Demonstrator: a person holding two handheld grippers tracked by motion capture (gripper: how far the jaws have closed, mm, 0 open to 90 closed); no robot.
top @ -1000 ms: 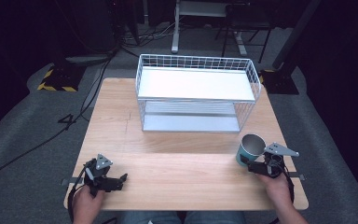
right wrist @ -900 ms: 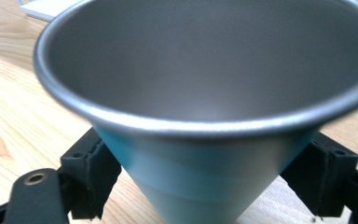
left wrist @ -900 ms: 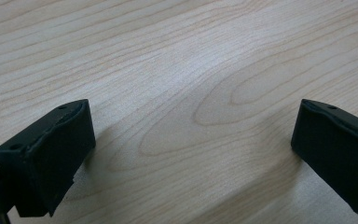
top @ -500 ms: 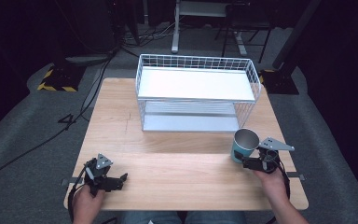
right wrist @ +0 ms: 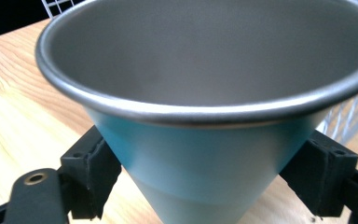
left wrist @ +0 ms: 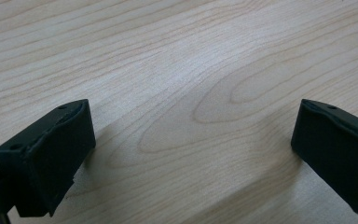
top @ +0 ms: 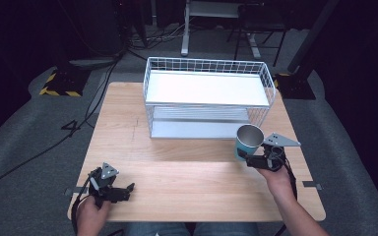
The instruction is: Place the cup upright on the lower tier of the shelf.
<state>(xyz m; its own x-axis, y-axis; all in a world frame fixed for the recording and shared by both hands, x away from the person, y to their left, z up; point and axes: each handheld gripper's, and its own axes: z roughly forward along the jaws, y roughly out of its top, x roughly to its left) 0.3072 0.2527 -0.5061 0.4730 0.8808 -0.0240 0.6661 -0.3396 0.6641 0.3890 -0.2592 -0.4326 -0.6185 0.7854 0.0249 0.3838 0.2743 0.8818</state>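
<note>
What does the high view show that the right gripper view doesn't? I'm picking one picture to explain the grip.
High view alone: the whole wire rack with its two shelves, the left gripper resting open on the table, and both forearms. Right gripper view alone: the right gripper with its pads pressed on the cup's blue wall, and the bare grey inside of the cup. Both: the cup, upright and held, the wooden table, and part of the rack.

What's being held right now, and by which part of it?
The right hand-held gripper clamps the blue metal cup by its lower side wall. The left hand-held gripper is open, holding nothing.
</note>
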